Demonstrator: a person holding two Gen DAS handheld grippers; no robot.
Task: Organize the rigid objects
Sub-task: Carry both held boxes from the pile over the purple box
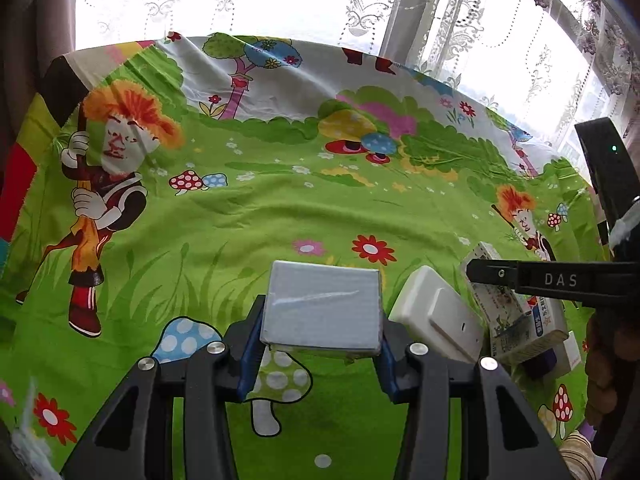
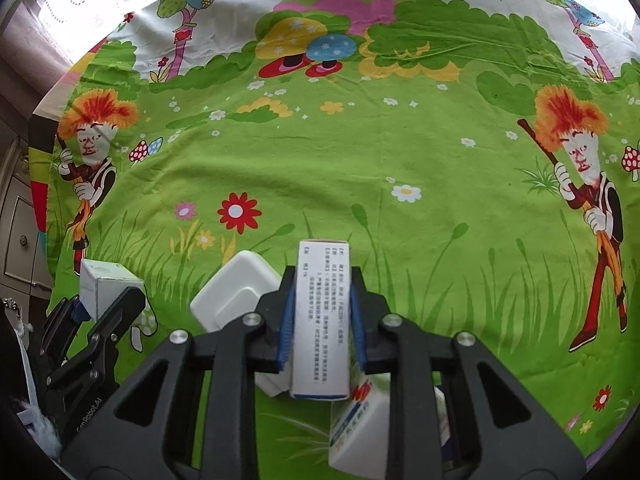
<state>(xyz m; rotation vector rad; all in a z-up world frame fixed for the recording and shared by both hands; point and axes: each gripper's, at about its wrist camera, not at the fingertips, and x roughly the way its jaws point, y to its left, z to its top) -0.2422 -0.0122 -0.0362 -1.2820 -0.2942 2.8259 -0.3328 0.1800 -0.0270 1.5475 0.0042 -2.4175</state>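
The narrow box [image 2: 322,320] is the thing our coming move turns on. It stands between the blue pads [image 2: 286,330] of our right gripper [image 2: 322,312], with its long axis running straight along the fingers, away from the camera. The printed face looks up at us. The jaws are narrow, closed onto the two long sides of this box, so we judge it is gripped, though we cannot tell if it is already lifted from the cloth [image 2: 400,160].

Just left of the narrow box lies the white adapter [image 2: 236,292], tilted and close to the left finger; whether they touch we cannot tell. Below the narrow box, nearer to us, lies another carton [image 2: 360,432] with red and blue print, partly hidden under the gripper body.

Farther left of the adapter, our left gripper [image 1: 322,344] has a grey square box [image 1: 322,308] between its pads. Its jaws stand about half open, because this box is wide, and they press on its two sides. The box hangs above the mushroom print, so we judge it is carried.

In our judgement the right hand is the nearer one to the small pile, and it must lift the narrow box straight out, not to drag the adapter.
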